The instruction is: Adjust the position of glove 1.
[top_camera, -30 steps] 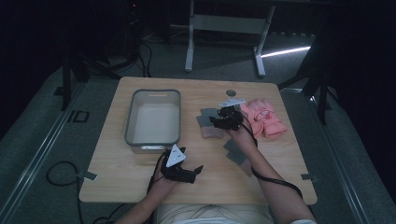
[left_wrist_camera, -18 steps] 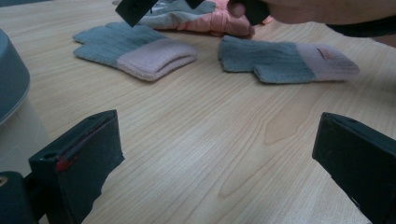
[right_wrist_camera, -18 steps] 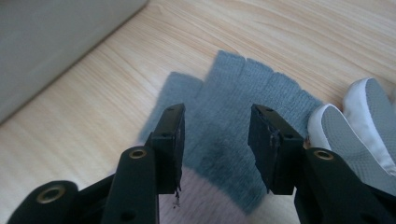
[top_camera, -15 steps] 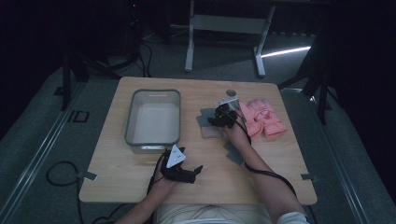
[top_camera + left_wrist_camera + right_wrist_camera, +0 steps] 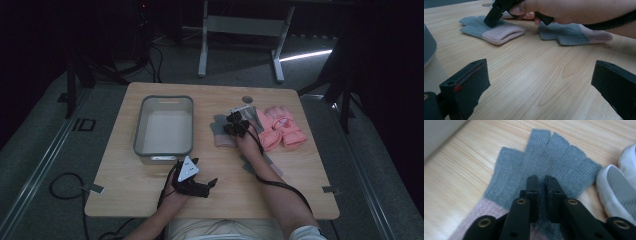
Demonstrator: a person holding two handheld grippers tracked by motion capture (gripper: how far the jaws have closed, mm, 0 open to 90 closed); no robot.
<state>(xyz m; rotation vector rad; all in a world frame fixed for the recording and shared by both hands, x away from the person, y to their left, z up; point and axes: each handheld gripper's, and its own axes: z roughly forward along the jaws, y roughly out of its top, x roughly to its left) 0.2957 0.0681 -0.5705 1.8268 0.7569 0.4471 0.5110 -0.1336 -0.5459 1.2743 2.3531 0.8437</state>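
Observation:
A grey knit glove with a pink cuff (image 5: 219,134) (image 5: 491,31) (image 5: 559,152) lies flat at the table's middle. My right gripper (image 5: 229,130) (image 5: 542,178) points down onto its grey palm. Its jaws have just been closing and now stand almost together, pinching the knit between them. The right gripper's tip (image 5: 490,23) also presses on the glove in the left gripper view. A second grey glove (image 5: 251,164) (image 5: 574,33) lies beside the right forearm. My left gripper (image 5: 206,185) (image 5: 539,82) rests near the front edge, open over bare wood.
A grey bin (image 5: 163,100) stands at the left of the wooden table (image 5: 125,190). A pair of pink gloves (image 5: 281,127) lies at the right. A white and grey glove (image 5: 252,114) (image 5: 619,185) lies between them and the held glove. A round hole (image 5: 247,99) sits near the far edge.
The right gripper has come down and slightly left onto the grey glove, and its jaws have closed on it. The left gripper has stayed where it was.

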